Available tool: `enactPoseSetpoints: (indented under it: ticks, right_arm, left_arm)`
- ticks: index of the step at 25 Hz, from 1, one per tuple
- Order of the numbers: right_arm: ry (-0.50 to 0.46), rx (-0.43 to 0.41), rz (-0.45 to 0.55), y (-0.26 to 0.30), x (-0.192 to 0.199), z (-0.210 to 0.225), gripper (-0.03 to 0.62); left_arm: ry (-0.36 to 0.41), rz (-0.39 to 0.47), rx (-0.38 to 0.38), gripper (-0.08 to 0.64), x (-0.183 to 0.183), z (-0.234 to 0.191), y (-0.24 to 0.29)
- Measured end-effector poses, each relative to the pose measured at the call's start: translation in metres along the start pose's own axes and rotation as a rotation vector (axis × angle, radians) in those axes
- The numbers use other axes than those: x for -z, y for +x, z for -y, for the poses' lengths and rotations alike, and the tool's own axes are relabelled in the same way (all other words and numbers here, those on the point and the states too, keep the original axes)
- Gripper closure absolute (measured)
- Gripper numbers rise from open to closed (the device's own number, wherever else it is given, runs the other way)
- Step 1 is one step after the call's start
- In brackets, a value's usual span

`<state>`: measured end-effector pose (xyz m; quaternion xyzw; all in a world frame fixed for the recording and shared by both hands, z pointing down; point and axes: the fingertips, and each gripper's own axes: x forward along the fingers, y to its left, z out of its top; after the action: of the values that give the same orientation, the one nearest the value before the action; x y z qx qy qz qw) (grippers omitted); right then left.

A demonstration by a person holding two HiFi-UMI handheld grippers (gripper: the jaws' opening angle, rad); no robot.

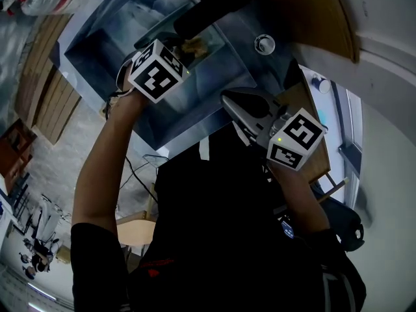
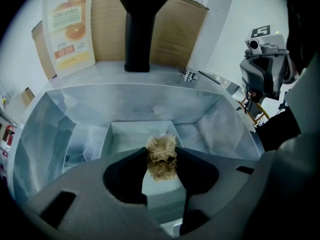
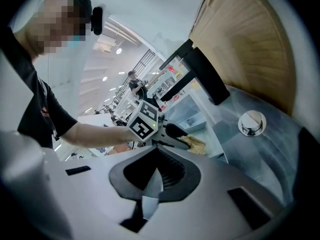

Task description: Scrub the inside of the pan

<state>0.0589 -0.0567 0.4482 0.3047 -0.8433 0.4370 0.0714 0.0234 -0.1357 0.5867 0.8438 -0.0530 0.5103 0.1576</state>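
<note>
My left gripper (image 2: 162, 160) is shut on a tan fibrous scrubber (image 2: 161, 150) and hangs over the steel sink (image 2: 150, 104). In the head view it sits at upper left (image 1: 186, 49), with the scrubber (image 1: 195, 46) poking out of its tips above the basin (image 1: 188, 106). My right gripper (image 3: 154, 176) is shut with nothing in it. It stays at the sink's near right edge (image 1: 227, 98), apart from the left one. From the right gripper view I see the left gripper (image 3: 172, 134) and its scrubber (image 3: 195, 144). No pan shows in any view.
A black faucet (image 2: 137, 31) rises behind the sink, with a round metal knob (image 3: 251, 123) on the steel counter to its right. A brown board (image 2: 175, 29) and an orange-printed carton (image 2: 69, 26) lean against the back wall. A person's arm (image 3: 85, 133) holds the left gripper.
</note>
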Motion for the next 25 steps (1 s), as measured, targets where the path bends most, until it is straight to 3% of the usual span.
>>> enactPoseSetpoints:
  ticks: [7,11,25]
  right_arm:
    - [-0.060,-0.006,0.000,0.004,-0.018,-0.018,0.588]
    - [-0.115,-0.015,0.004,-0.001,-0.025,-0.034,0.588]
    - [-0.260,0.002,0.060,-0.007,-0.051,-0.103,0.588]
  left_arm:
    - [-0.034,0.141,-0.051,0.385,-0.008,-0.007,-0.048]
    - [-0.050,0.174,-0.086,0.385,-0.009,0.007,-0.087]
    - [-0.069,0.415,-0.238,0.385,0.006,0.050,-0.225]
